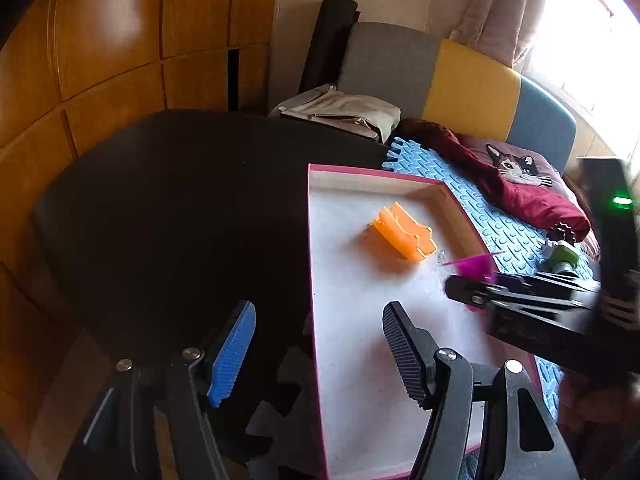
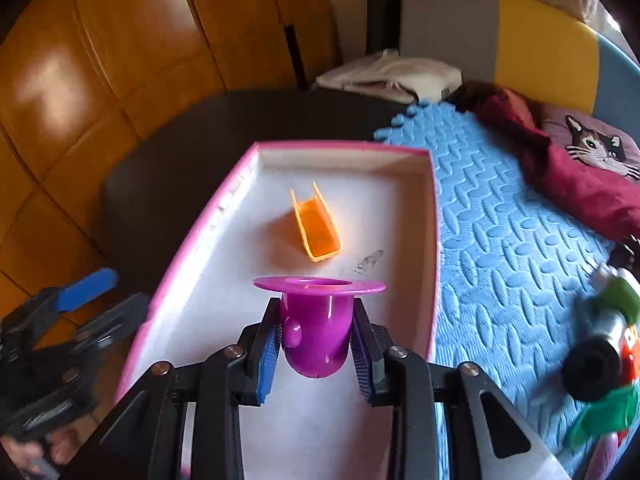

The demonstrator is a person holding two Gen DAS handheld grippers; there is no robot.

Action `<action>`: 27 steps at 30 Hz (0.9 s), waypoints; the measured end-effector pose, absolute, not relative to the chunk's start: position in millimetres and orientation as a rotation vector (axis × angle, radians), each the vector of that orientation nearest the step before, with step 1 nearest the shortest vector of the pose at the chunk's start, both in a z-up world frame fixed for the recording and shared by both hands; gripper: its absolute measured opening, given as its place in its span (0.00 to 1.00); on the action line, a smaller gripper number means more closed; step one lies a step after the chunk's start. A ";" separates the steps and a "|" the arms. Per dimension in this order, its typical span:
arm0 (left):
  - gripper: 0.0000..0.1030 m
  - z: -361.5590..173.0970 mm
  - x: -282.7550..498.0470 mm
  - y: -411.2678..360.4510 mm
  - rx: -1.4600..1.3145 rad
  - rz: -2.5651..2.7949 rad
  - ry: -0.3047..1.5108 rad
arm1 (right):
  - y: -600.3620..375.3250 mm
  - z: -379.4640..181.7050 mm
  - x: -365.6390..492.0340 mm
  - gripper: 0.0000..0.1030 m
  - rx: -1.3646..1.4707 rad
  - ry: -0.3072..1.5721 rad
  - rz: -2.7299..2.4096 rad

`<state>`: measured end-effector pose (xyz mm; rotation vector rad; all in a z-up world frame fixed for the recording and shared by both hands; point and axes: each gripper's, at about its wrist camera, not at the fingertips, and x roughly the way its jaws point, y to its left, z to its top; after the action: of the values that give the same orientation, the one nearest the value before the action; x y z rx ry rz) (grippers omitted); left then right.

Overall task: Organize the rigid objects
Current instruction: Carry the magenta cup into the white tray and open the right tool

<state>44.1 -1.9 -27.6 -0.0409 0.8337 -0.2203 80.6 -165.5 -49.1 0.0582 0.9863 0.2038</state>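
- Grippers number two: the right gripper (image 2: 316, 344) is clamped on one purple flanged piece (image 2: 318, 320), its pads pressing the piece's left and right sides, held above the near half of the box
- The left gripper (image 1: 318, 354) hangs with its jaws wide apart and nothing between them, over the box's left edge where it meets the black mat (image 1: 180, 208)
- One shallow pink-rimmed box (image 2: 208, 240) with a white floor lies across the black mat and the blue foam mat (image 2: 512, 232)
- One orange trough-shaped piece (image 2: 318, 232) lies inside the box, toward its far end, well apart from the purple piece
- One toy in green, red and black (image 2: 600, 344) lies on the blue mat to the right of the box, blurred
- One dark red cloth (image 2: 580, 184) and one cat-print cushion (image 2: 600, 148) sit at the far right
- The right gripper's body hides part of the box's near floor in the right wrist view
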 end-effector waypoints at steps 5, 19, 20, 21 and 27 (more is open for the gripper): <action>0.65 -31.4 44.7 -1.3 -0.033 -0.218 0.839 | -172.9 -66.9 90.3 0.31 0.081 1.018 0.163; 0.65 -29.0 41.3 -6.3 -0.023 -0.219 0.832 | -169.9 -57.2 79.0 0.43 0.139 0.987 0.143; 0.65 -28.7 41.0 -6.8 -0.021 -0.220 0.831 | -169.9 -56.3 77.2 0.43 0.139 0.981 0.140; 0.65 -28.4 40.8 -7.2 -0.020 -0.219 0.831 | -169.8 -55.2 75.0 0.43 0.137 0.974 0.136; 0.67 -26.7 38.6 -8.3 -0.019 -0.220 0.824 | -169.6 -48.0 60.8 0.43 0.120 0.935 0.121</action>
<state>38.6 -8.3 -26.7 -0.0193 0.8241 -0.2199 60.8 -169.6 -48.0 0.1196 0.9349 0.1211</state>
